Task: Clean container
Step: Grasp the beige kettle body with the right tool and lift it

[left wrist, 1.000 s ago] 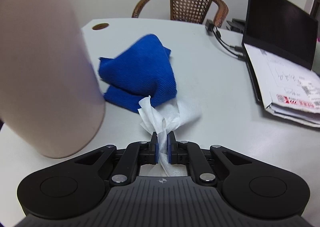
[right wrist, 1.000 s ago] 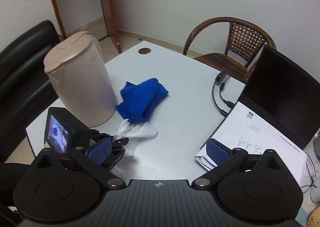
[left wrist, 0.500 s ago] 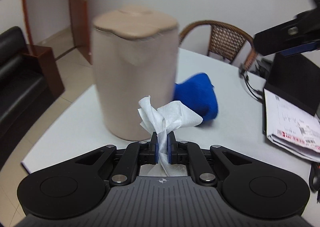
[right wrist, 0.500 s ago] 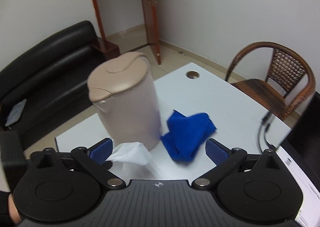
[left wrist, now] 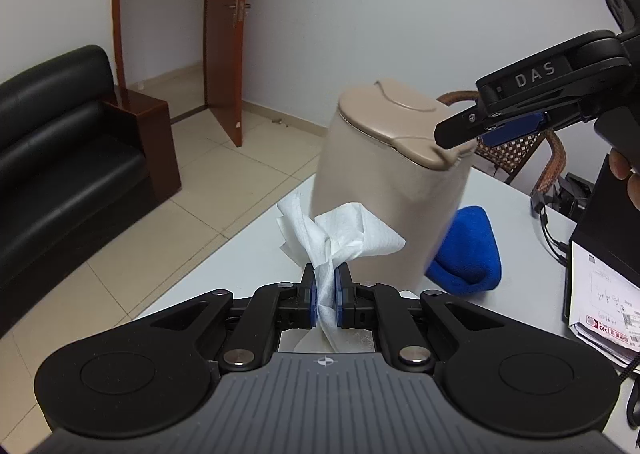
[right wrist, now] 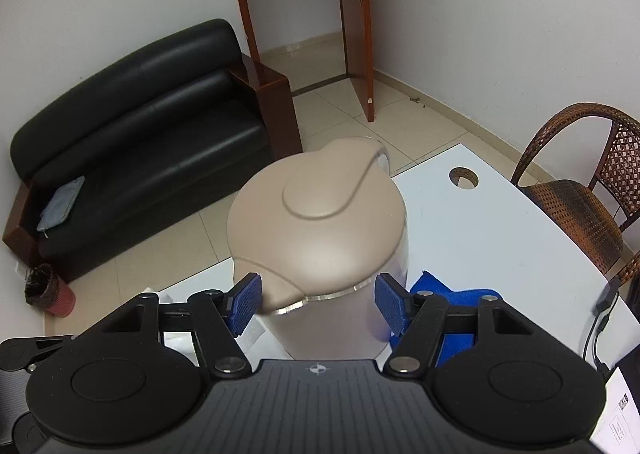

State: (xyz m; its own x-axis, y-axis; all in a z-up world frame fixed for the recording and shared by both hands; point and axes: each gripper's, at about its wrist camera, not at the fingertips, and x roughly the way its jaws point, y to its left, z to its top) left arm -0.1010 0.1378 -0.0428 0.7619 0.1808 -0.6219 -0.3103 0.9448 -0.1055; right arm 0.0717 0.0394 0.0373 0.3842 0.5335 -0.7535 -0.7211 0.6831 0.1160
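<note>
1. Standing on the white table (right wrist: pixel 480 214) near its corner, the beige container (right wrist: pixel 316 230) is being shown upright with its lid shut; its rear lid tab lies between the right gripper's pads.
2. A blue cloth (left wrist: pixel 468 250) is being seen crumpled on the table just beside the container's base, on the side toward the papers (left wrist: pixel 600 302).
3. A wicker chair (right wrist: pixel 580 190) is being shown beyond the table's far edge; a black sofa (right wrist: pixel 132 126), an open wooden door (right wrist: pixel 360 26) and a small red bin (right wrist: pixel 48 290) are being shown across the tiled floor.
4. A white tissue (left wrist: pixel 336 234) is being pinched by the left gripper (left wrist: pixel 325 294), whose jaws are clamped tight on it; the crumpled end is being held up in front of the container's side wall, whether touching cannot be told.
5. The right gripper (right wrist: pixel 316 304) is being held above and behind the container, pointing downward; its jaws are closing around the lid's rear edge, the blue pads (right wrist: pixel 246 304) not yet pressing on it.
6. Compared with a second ago, the right gripper is being seen over the container instead of back over the table, and the tissue is being seen lifted off the tabletop.
</note>
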